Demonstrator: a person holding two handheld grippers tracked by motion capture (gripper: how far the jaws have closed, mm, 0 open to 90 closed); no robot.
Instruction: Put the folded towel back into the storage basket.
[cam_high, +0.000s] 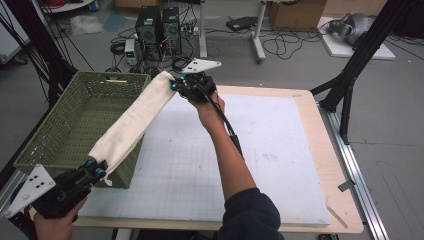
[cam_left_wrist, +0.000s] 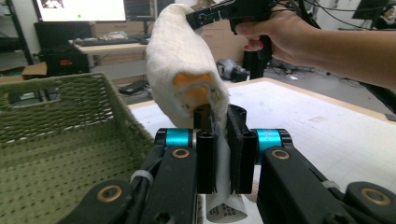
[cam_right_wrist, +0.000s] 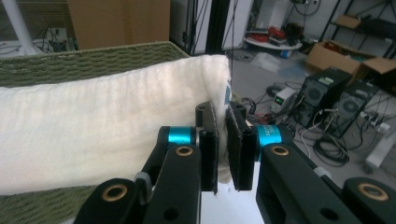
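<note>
Cloth: long cream-white waffle-textured fabric towel, stretched taut in the air between both grippers, folded lengthwise into a narrow band; slants over the right rim of the basket, from near corner up toward far corner; orange patch and a printed white label at the near end, seen in the left gripper view.
Left gripper: black, two-jaw, cyan rollers; jaws clamped on the near end of the towel, fabric pinched between the pads, label hanging below; grey three-cornered plate on top; held by a hand at the lower left.
Right gripper: same build; jaws pressed close on the far end of the towel, cloth edge between them; raised above the far edge of the table, beside the basket's far right corner; bare forearm and dark sleeve behind it.
Basket: olive-green woven rectangular basket, open-weave walls, slot handle in the far wall; sits on the table's left part, just under the towel; nothing visible inside.
Surface: white gridded mat on a pale wooden tabletop, wood showing as a border at the right and far edges.
Room: grey floor; two black computer towers beyond the table amid tangled cables; cardboard boxes farther back; black metal frame struts at the right; white desk leg at the top centre.
</note>
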